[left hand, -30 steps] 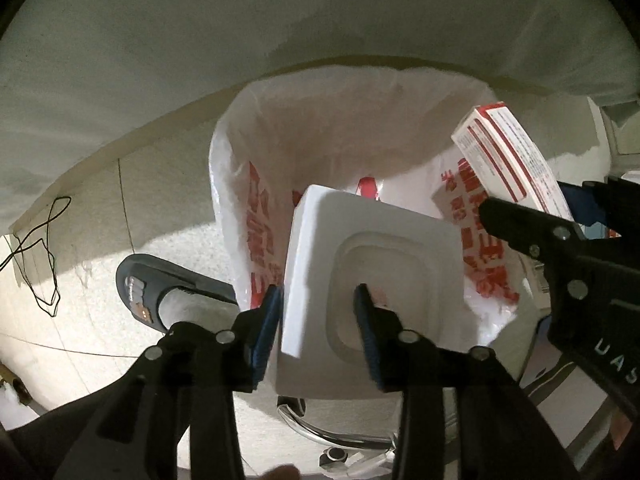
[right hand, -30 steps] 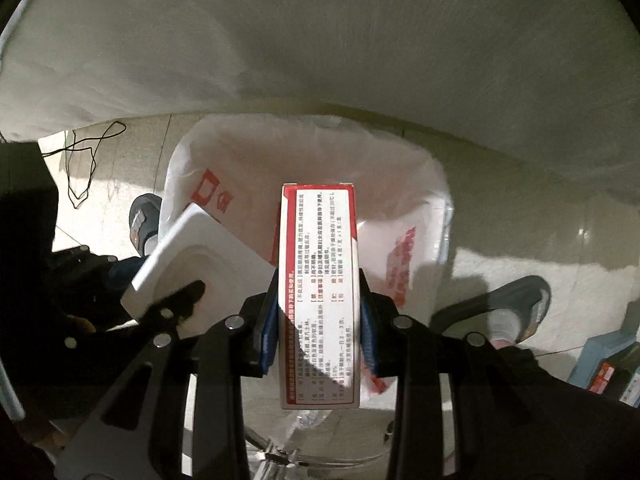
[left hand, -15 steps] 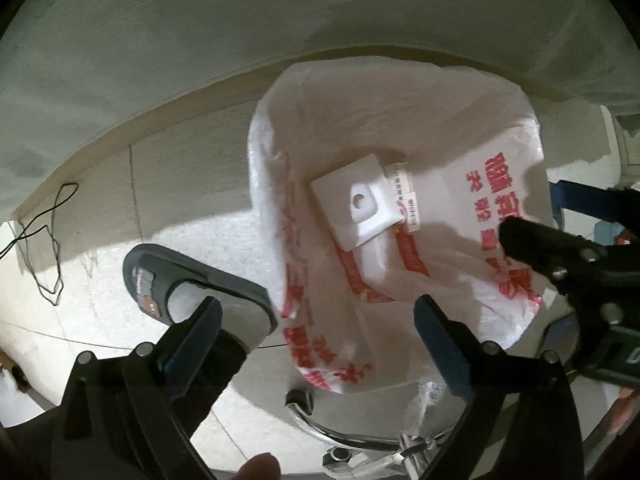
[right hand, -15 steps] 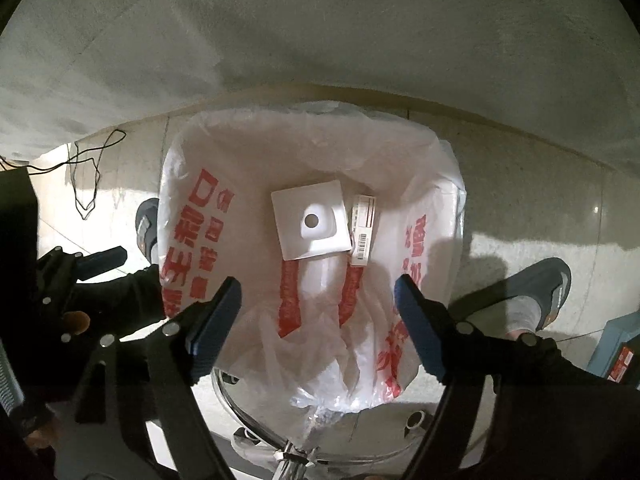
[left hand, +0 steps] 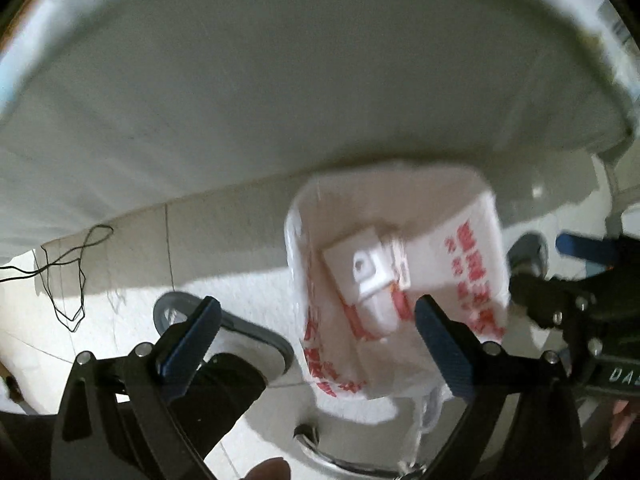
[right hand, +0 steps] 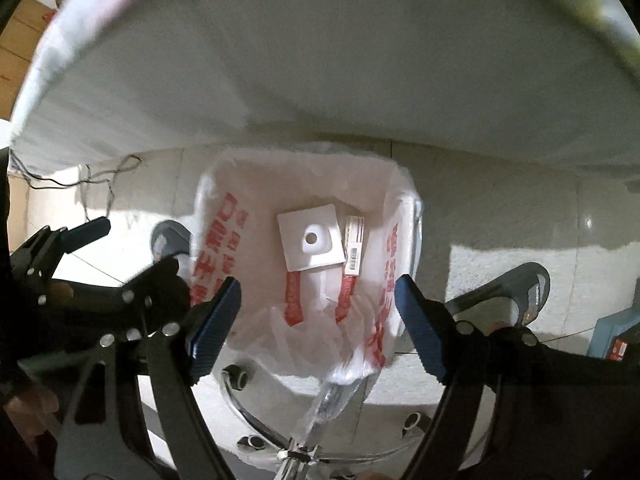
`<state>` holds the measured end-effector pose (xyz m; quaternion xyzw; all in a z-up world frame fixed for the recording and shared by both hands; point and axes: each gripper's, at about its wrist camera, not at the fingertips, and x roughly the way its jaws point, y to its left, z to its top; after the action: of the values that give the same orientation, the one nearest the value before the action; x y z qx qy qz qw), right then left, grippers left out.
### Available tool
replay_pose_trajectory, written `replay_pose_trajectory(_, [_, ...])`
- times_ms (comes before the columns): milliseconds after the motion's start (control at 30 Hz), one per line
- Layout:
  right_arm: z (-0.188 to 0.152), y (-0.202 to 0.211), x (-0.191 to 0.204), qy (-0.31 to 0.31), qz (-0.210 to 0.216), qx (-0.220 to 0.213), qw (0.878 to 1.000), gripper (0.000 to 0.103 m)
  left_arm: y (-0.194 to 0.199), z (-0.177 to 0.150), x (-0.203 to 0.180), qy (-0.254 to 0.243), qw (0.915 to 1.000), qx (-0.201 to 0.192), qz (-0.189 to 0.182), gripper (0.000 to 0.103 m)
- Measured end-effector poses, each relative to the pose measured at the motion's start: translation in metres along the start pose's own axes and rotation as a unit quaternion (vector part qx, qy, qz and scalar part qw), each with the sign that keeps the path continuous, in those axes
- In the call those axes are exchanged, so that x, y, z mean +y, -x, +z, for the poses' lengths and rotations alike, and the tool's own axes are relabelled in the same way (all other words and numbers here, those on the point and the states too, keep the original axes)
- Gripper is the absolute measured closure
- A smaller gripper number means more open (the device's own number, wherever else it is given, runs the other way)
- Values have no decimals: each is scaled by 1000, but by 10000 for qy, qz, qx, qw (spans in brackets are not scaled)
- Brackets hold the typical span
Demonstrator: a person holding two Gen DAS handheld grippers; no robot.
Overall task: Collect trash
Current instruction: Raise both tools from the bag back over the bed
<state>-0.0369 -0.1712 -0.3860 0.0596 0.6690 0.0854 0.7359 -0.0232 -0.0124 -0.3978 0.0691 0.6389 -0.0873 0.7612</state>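
Both grippers — left, right — gape empty above the bag, white tray at its bottom.

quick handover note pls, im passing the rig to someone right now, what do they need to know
Left tool: open, empty, jaws just opened.
Right tool: open, empty, jaws just opened.
Both hang over the white trash bag with red print, on the floor.
White square tray lies in the bottom of the bag; the red-and-white box lies right beside it.
Done: both pieces are in the bag.
Left: no other trash shows in these views; look around for more.
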Motion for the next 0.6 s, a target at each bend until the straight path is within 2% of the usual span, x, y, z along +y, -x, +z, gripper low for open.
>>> replay_pose_trajectory(133, [-9, 49, 5, 96, 26, -517, 9986, 23, 46, 1, 3, 209, 9978, -626, -85, 8])
replay_pose_trajectory(367, [-26, 132, 7, 211, -15, -1378, 9902, 19, 137, 6, 2, 508, 9823, -1774, -309, 8])
replay_pose_trajectory(600, [-31, 205, 1, 209, -157, -2179, 9756, 9, 200, 23, -1, 448, 9726, -2239, -428, 8])
